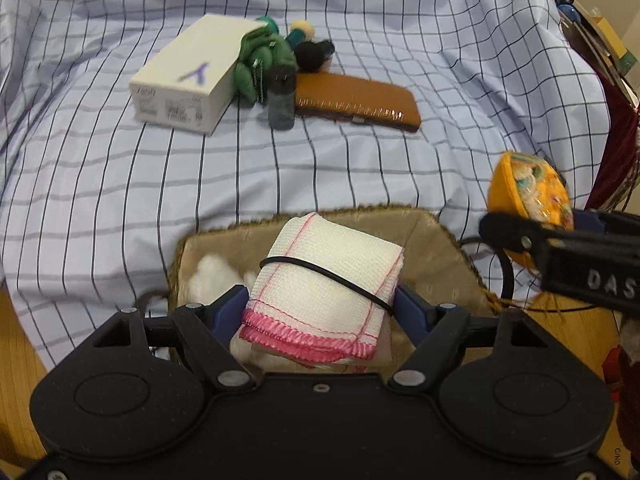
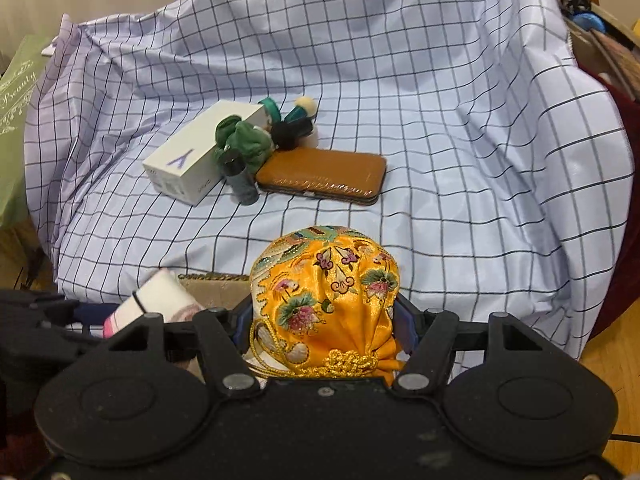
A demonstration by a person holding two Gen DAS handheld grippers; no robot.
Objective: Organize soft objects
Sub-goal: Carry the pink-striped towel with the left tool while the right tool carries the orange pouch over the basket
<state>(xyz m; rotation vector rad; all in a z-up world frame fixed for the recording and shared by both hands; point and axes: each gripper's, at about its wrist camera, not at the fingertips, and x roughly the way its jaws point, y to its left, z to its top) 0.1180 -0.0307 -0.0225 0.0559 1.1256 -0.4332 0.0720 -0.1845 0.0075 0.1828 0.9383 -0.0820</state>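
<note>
- The left gripper (image 1: 320,300) is closed on a folded white cloth with pink stitched edges (image 1: 324,280), one blue pad at each side; a thin black band circles the cloth.
- Directly under and beyond that cloth sits a tan, fabric-lined basket (image 1: 432,240) with a braided rim. Something white and fluffy (image 1: 208,276) already lies in its left part.
- The cloth's long axis runs away from the gripper, across the basket's opening. In my judgement the left hand is the nearer one to a drop, since its load hangs over the basket.
- The right gripper (image 2: 324,320) is clamped on a yellow embroidered drawstring pouch (image 2: 324,280), its gold-corded neck toward the camera and its rounded body pointing away.
- From the left wrist view, that pouch hangs just outside the basket's right rim, so it likely needs to travel leftward to get inside.
- Farther out, on a blue checked sheet (image 2: 440,120), lie a white box (image 2: 200,160), a green plush toy (image 2: 240,140) touching it, a small dark cylinder (image 2: 240,180) and a brown case (image 2: 320,176).
- Those four items are well apart from both grippers.
</note>
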